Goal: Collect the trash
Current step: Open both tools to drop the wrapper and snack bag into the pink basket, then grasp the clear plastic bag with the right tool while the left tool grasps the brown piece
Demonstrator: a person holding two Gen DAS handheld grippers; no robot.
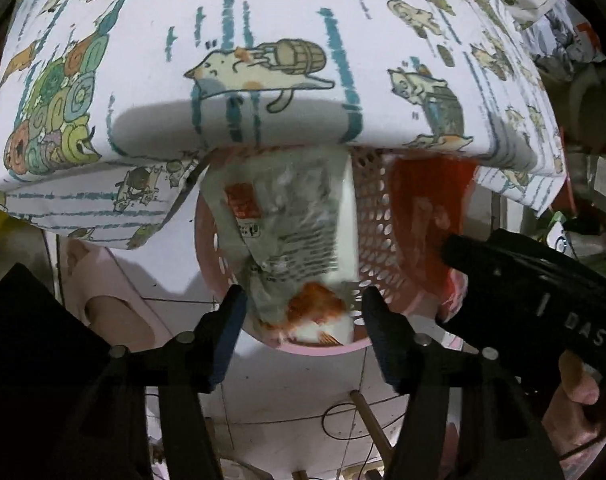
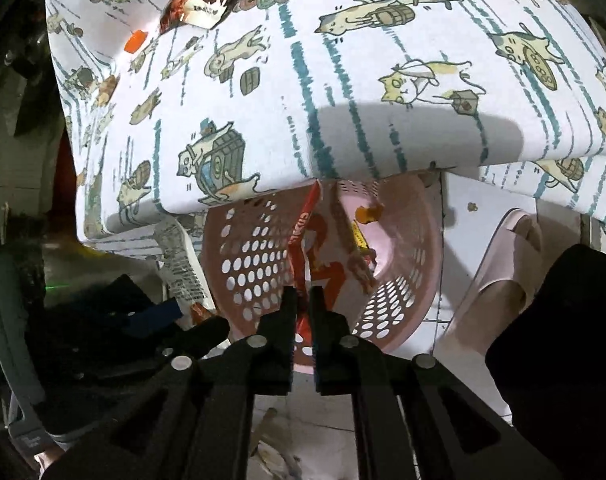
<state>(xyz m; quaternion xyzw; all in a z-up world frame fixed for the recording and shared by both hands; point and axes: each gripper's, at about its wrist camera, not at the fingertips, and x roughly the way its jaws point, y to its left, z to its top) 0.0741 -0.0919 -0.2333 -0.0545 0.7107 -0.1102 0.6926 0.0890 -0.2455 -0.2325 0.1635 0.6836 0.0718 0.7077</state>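
A pink perforated basket [image 1: 377, 236] stands on the floor under the table edge; it also shows in the right wrist view [image 2: 255, 256]. My left gripper [image 1: 303, 316] is open above its rim, with a grey and white snack wrapper [image 1: 287, 236] hanging loose between the spread fingers into the basket. My right gripper [image 2: 303, 304] is shut on a red wrapper [image 2: 307, 248], held over the basket mouth. In the left wrist view the red wrapper [image 1: 427, 200] and the right gripper show at the right. The grey wrapper [image 2: 181, 256] shows at the basket's left side.
A table with a cat-print cloth [image 1: 263, 40] overhangs the basket. A red and white wrapper [image 2: 201, 2] and an orange cap [image 2: 135, 41] lie on the cloth. A foot in a pink slipper [image 2: 511, 264] stands on the white tiled floor at the right.
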